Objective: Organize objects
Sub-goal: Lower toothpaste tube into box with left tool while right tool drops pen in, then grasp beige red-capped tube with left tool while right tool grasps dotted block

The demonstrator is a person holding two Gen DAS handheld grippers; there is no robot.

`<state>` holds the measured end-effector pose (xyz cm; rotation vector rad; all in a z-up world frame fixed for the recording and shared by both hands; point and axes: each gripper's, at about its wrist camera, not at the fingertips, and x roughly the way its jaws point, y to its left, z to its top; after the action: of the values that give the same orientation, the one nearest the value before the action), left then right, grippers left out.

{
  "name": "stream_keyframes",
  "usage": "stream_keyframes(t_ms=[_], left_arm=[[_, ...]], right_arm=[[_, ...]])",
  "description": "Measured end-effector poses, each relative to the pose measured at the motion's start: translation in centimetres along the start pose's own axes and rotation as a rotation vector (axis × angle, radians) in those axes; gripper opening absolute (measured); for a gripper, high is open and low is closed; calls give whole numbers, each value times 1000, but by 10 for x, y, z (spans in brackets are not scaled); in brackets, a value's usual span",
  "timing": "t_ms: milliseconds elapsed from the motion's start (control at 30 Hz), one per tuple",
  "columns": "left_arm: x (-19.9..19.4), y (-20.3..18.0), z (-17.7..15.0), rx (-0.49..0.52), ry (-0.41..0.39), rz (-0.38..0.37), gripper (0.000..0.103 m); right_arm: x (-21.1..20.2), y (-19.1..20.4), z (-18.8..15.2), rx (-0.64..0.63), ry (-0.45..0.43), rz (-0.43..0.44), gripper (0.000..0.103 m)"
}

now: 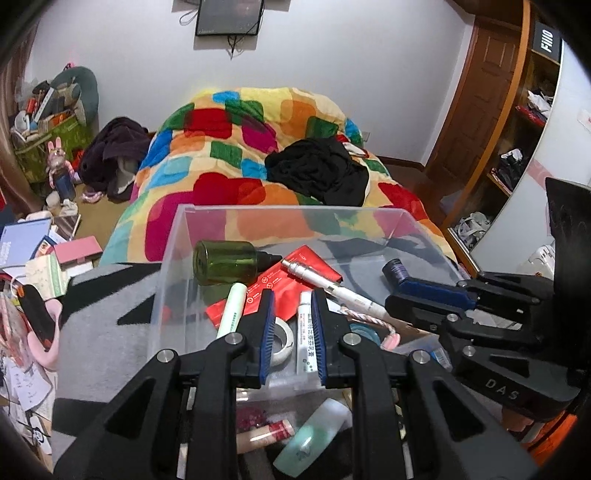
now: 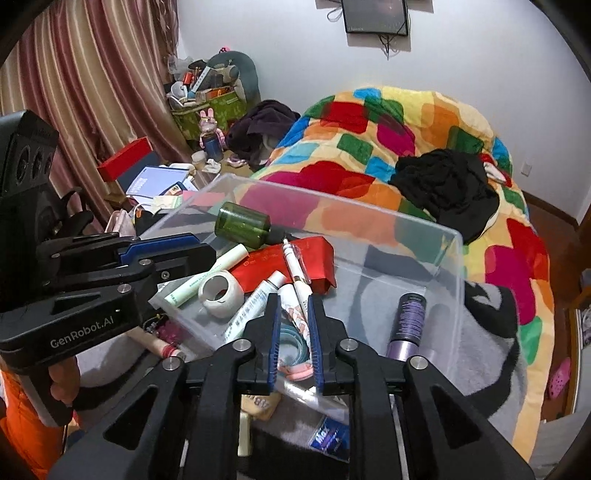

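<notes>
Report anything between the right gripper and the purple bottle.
Nothing visible. The purple bottle lies alone on a bare part of the bin floor, just right of the right gripper, whose fingers straddle the pen. The bin wall is beyond the bottle, not between.

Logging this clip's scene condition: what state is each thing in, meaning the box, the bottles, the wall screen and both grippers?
Clear box: open-topped, no lid.
Green bottle: capped, lying on its side in the box.
Purple bottle: lying down in the box.
Wall screen: dark.
Left gripper: jaws shut, empty.
Right gripper: jaws slightly apart, empty.
</notes>
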<state>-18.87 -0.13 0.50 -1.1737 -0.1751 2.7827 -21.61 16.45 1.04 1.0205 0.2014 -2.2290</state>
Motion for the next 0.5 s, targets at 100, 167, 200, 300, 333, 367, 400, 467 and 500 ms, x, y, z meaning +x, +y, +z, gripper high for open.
stream_keyframes(t_ms=[100, 167, 200, 300, 333, 367, 400, 467, 500], left_arm=[[-13, -2, -2, 15, -22, 9, 28], [-23, -4, -5, 29, -40, 20, 35], [-28, -4, -7, 36, -48, 28, 40], [-38, -2, -16, 48, -52, 47, 58], [-40, -1, -21, 52, -49, 57, 59], [-41, 0, -26, 58, -41, 66, 59], [-41, 1, -31, 65, -31, 73, 59], [-42, 6, -43, 71, -7, 86, 59], [-42, 8, -49, 69, 6, 89, 59]], right_arm=[[-15, 2, -3, 0, -29, -10, 28], [-25, 4, -6, -9, -46, -22, 31], [-31, 5, -9, -14, -57, -30, 33], [-43, 8, -15, -21, -71, -30, 40], [-46, 9, -18, -26, -72, -22, 41], [-49, 10, -21, -34, -72, -17, 42], [-52, 13, -25, -43, -72, -15, 43], [-54, 16, -31, -53, -66, -10, 45], [-54, 19, -36, -58, -59, -4, 45]])
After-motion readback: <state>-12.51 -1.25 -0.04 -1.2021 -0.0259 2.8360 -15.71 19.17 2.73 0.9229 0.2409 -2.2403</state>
